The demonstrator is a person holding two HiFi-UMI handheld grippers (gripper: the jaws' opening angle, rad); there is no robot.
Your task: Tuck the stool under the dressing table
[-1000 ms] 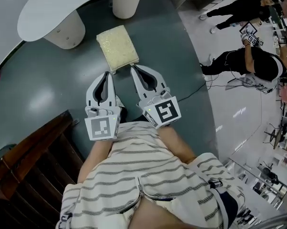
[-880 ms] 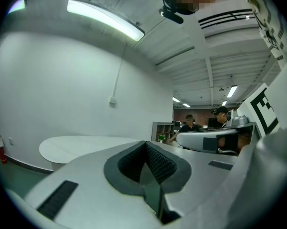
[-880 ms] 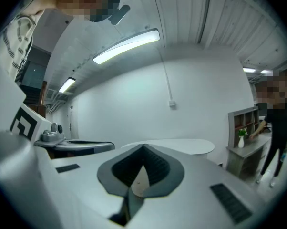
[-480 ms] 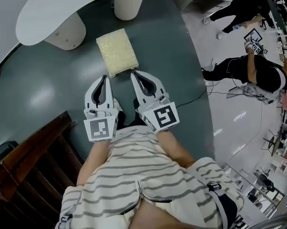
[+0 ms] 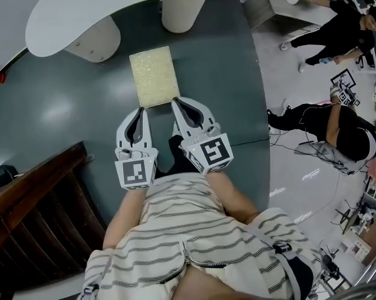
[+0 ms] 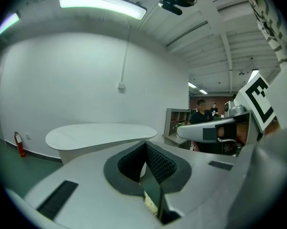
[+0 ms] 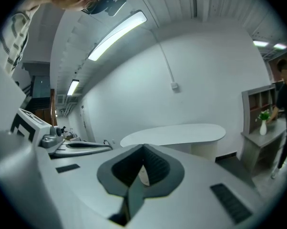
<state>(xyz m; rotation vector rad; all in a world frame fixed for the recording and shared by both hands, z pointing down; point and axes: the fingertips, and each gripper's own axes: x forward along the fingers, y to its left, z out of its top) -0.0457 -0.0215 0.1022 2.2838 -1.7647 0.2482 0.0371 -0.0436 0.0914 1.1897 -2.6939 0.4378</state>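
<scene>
Head view: cream-cushioned stool (image 5: 153, 77) at upper centre on the green floor (image 5: 63, 117), just below the white dressing table (image 5: 113, 8), not under it; left gripper (image 5: 139, 112) and right gripper (image 5: 177, 102) at its near edge.
Left gripper view: fingers (image 6: 155, 163) pressed together, empty.
Right gripper view: fingers (image 7: 153, 168) pressed together, empty.

Partly out of sight
White curved dressing table (image 5: 82, 17) runs past the top edge; pale yellow cushioned stool (image 5: 153, 77) covers its own legs.
</scene>
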